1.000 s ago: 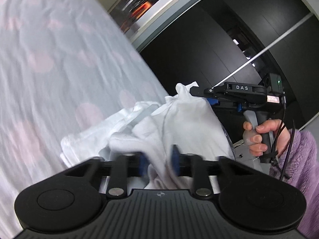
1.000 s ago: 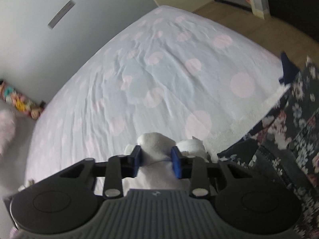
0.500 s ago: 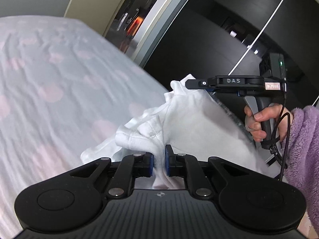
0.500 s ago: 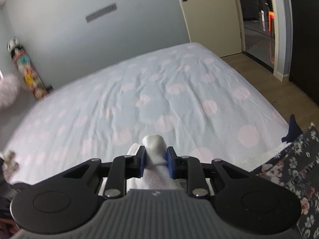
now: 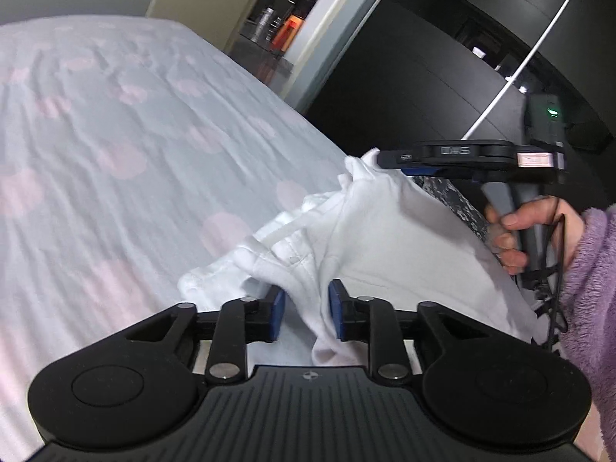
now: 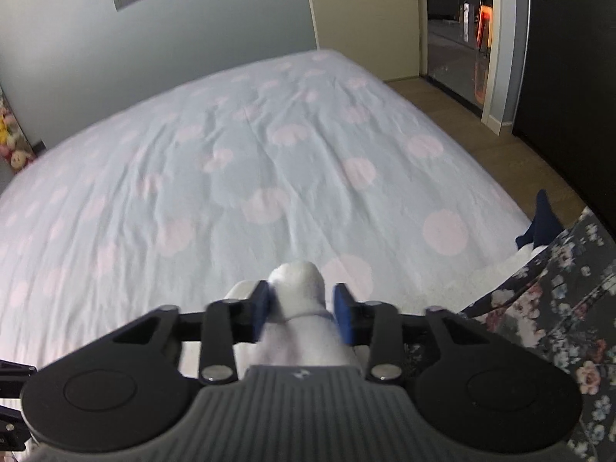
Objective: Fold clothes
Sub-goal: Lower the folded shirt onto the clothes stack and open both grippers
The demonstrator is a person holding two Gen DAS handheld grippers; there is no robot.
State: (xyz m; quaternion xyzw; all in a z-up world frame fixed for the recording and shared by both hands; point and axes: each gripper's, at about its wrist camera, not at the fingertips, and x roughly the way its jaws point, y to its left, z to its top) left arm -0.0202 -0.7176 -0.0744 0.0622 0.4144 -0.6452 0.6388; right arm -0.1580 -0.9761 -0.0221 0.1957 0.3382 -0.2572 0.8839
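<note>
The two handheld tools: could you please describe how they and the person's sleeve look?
Each tool has a black ribbed body, two round black discs, black linkages and blue fingertip pads. The right one has a grey handle, black cable and green light. The sleeve is fuzzy purple.

We note a bed [image 6: 269, 177] under a pale blue pink-dotted sheet, grey-blue wall [image 6: 192, 30] behind, cream door [image 6: 365, 19], wood floor [image 6: 481, 146], dark glossy wardrobe [image 5: 442, 77] alongside.

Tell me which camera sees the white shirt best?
The left wrist view: the white garment spreads out between both grippers there. The right wrist view shows only a small bunched bit between the right gripper fingers.
</note>
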